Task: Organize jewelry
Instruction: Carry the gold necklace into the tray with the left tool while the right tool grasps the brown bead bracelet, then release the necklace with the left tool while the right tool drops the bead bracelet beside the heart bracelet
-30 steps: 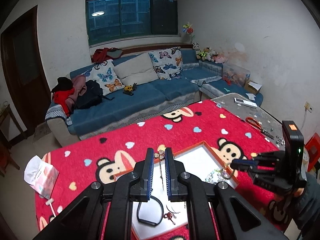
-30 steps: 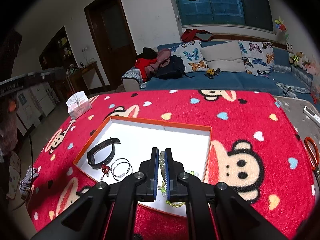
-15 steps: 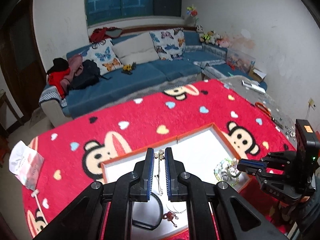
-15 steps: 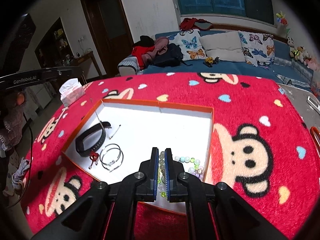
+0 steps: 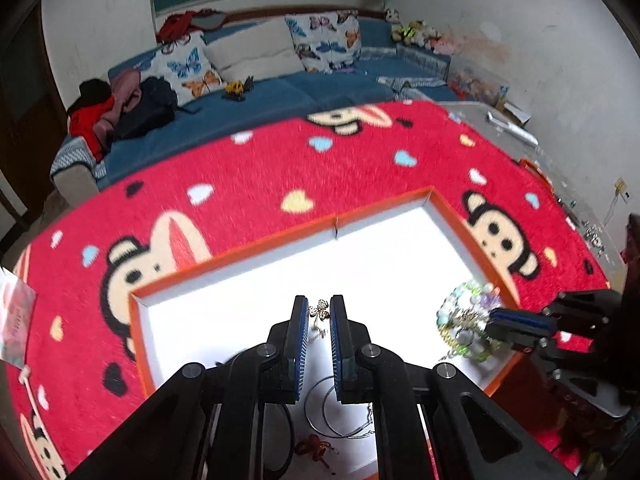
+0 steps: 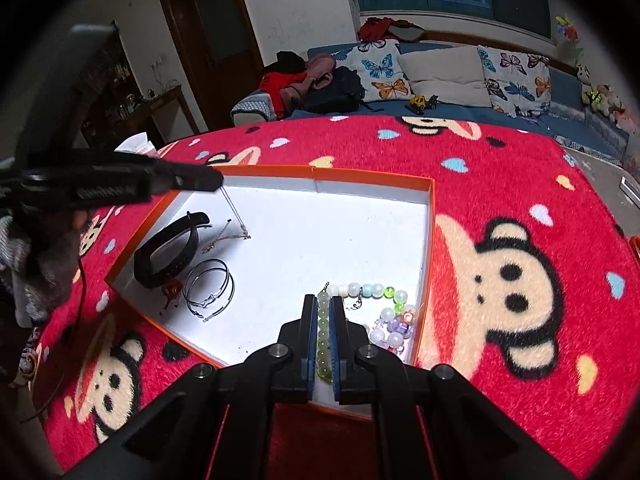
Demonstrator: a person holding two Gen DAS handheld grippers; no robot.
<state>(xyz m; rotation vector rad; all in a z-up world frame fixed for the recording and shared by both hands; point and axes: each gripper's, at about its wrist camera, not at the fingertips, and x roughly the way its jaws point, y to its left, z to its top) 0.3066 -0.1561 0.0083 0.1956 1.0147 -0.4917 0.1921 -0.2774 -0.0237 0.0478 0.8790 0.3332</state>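
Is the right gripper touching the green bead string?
Touching. In the right wrist view, the right gripper has the green bead string pinched between its fingers.

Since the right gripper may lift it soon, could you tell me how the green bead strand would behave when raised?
The pale green bead strand would probably hang limp: it curves loosely on the white tray floor. The right gripper pinches round, glossy beads, so it may slip. The trailing pastel beads would likely drag.

Fuzzy red cloth (image 6: 500, 184), glossy beads (image 6: 376, 292), thin metal hoops (image 6: 210, 288)
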